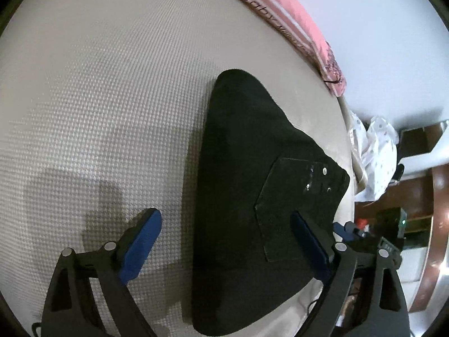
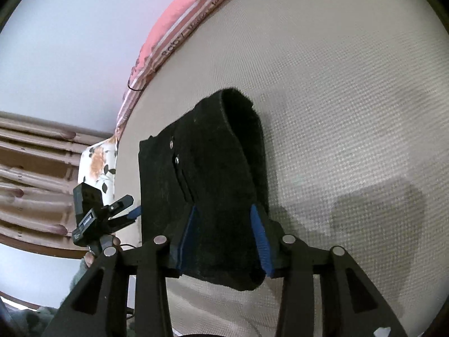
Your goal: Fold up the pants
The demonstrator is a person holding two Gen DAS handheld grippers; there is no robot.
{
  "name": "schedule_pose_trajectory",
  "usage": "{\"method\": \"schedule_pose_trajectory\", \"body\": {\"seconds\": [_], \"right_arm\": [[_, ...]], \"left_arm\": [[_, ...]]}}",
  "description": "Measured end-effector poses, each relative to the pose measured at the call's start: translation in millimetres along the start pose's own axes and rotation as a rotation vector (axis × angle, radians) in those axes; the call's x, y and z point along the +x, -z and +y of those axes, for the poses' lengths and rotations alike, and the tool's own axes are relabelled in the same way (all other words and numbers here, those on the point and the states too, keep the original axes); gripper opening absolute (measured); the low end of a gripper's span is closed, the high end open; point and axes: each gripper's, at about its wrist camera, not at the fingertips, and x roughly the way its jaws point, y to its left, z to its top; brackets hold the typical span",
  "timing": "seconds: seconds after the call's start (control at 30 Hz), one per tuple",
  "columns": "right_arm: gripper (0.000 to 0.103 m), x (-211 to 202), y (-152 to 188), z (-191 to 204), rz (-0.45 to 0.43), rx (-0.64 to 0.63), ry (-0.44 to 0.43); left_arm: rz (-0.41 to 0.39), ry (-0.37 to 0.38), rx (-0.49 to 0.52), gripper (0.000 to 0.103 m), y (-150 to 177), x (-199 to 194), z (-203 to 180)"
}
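The right gripper (image 2: 224, 241) has its blue pads on both sides of the near end of the black pants (image 2: 207, 174), but I cannot tell if they press the cloth or have let go; the left gripper (image 1: 224, 241) is wide open with nothing in it, one pad over the pants and one over the bed. I think the fold is almost done. The pants lie folded and thick on the cream bumpy bed cover (image 1: 98, 98), snaps up, near the pink blanket (image 1: 294, 19).
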Motion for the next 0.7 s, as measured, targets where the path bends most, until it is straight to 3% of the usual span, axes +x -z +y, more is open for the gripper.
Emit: {"method": "schedule_pose_trajectory", "body": {"seconds": [0.03, 0.33, 0.53, 0.7], "right_arm": [[0.049, 0.4, 0.0, -2.1, 0.005, 0.003, -0.002], [0.049, 21.7, -1.9, -19.1, 0.075, 0.039, -0.044], [0.05, 44.5, -7.5, -22.9, 0.132, 0.087, -0.189], [0.05, 54.9, -18.2, -18.2, 0.154, 0.073, -0.215]], "left_arm": [[0.001, -0.001, 0.004, 0.09, -0.5, 0.6, -1.0], [0.036, 0.023, -0.009, 0.089, 0.5, 10.5, -5.6], [0.052, 0.03, -0.031, 0.089, -2.7, 14.7, -5.8], [0.065, 0.037, -0.045, 0.089, -11.4, 23.9, -11.2]]}}
